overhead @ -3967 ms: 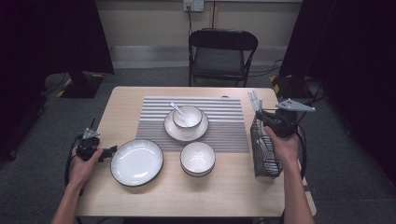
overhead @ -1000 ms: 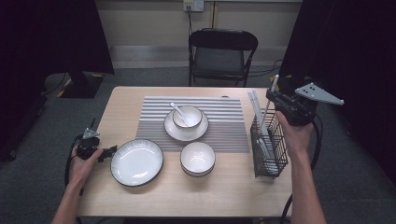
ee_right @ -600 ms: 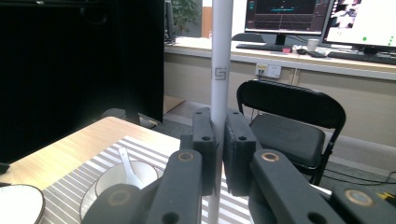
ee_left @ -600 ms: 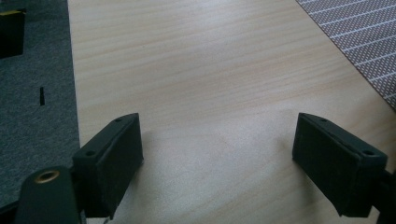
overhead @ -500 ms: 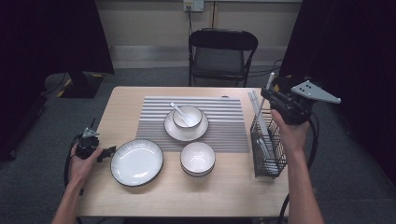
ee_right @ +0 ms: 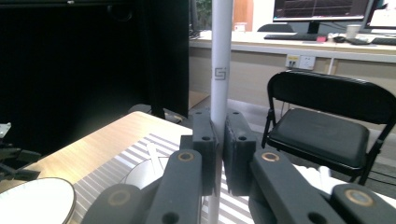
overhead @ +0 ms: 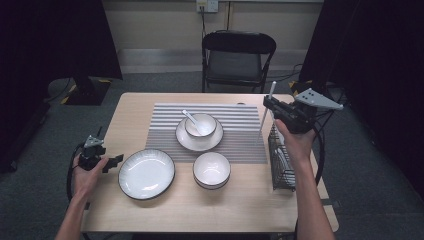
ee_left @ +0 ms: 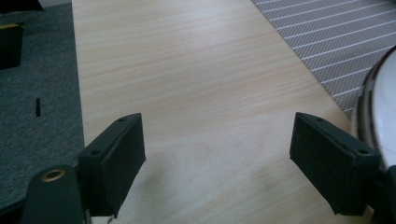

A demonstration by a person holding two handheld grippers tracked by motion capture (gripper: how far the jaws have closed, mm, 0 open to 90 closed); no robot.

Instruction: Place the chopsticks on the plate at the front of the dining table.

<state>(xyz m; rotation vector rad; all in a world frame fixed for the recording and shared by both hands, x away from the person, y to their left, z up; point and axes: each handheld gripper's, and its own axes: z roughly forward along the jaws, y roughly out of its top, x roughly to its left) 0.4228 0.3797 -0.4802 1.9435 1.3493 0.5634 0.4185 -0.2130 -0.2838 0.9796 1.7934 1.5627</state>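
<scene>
Your big pale wooden table (overhead: 165,210) lies flat under everything, and from the high view you see its whole top, while your left gripper view shows its smooth wood grain up close. On it lies a grey striped placemat (overhead: 235,135) with thin lines, and its woven weave shows best in your left gripper view. Behind the table stands a black folding chair (overhead: 239,60), and your right gripper view shows its padded seat from the side. Next comes the dark wire rack (overhead: 282,170), standing at the right edge of the table. Then the round white plate with a dark rim (overhead: 146,173) near your left hand, the white ribbed bowl (overhead: 212,169) beside it, and a smaller white bowl on a saucer (overhead: 201,131) with a white spoon (overhead: 191,118) in it. Your right gripper (overhead: 270,106) has its jaws pressed tight on a thin white stick (overhead: 267,110), which stands upright above the mat's right end, just left of the rack; your right gripper view shows a small printed mark on the stick. A second ago this hand was over the rack, and it has moved left since. Your left gripper (overhead: 114,161) rests at the table's left edge, jaws wide apart with only bare wood between them, though they have just been closing a little.
</scene>
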